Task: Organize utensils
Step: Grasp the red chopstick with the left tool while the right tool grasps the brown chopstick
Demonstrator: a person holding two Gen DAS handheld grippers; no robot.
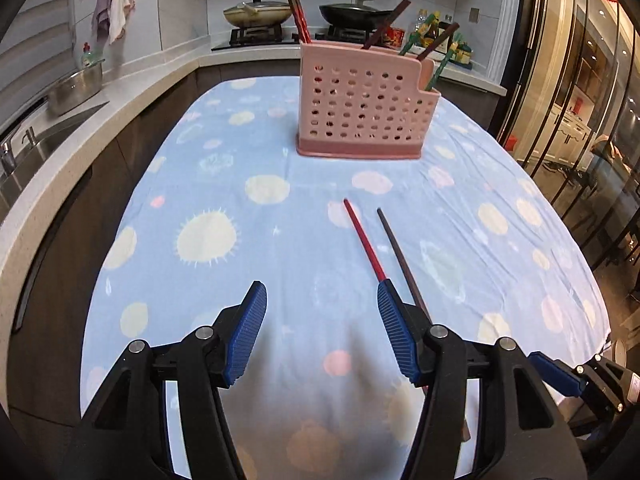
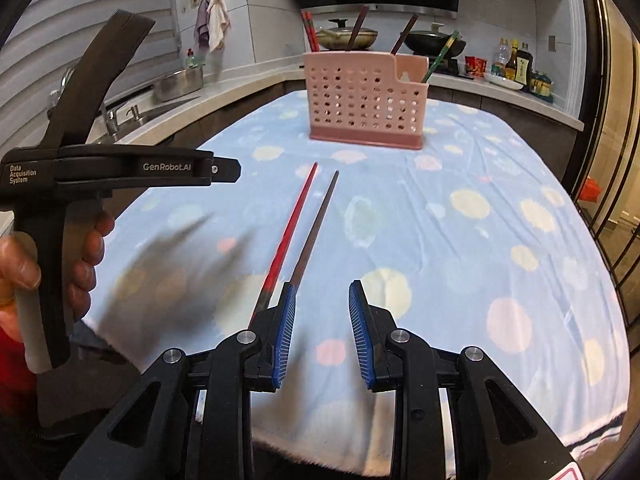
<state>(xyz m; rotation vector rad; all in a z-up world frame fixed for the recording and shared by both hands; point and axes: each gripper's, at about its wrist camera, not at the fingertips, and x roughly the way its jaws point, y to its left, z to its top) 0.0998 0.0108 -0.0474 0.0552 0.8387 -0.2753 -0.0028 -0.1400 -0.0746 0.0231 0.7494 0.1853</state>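
2 chopsticks, red (image 1: 365, 240) and brown (image 1: 398, 254), lie side by side on the cloth (image 1: 240, 160), before the pink holder (image 1: 366, 108). Left gripper (image 1: 322, 332) and right gripper (image 2: 322, 330) are both spread and hold nothing.

A dotted blue tablecloth (image 1: 248, 248) covers the table; two pans (image 1: 256, 14) sit on the stove, towels (image 1: 114, 6) hang nearby.

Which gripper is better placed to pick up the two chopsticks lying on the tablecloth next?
Probably the right gripper: open, nothing held, with the red chopstick and dark chopstick just beside its left finger. The left gripper is also open, but both lie outside its right finger.
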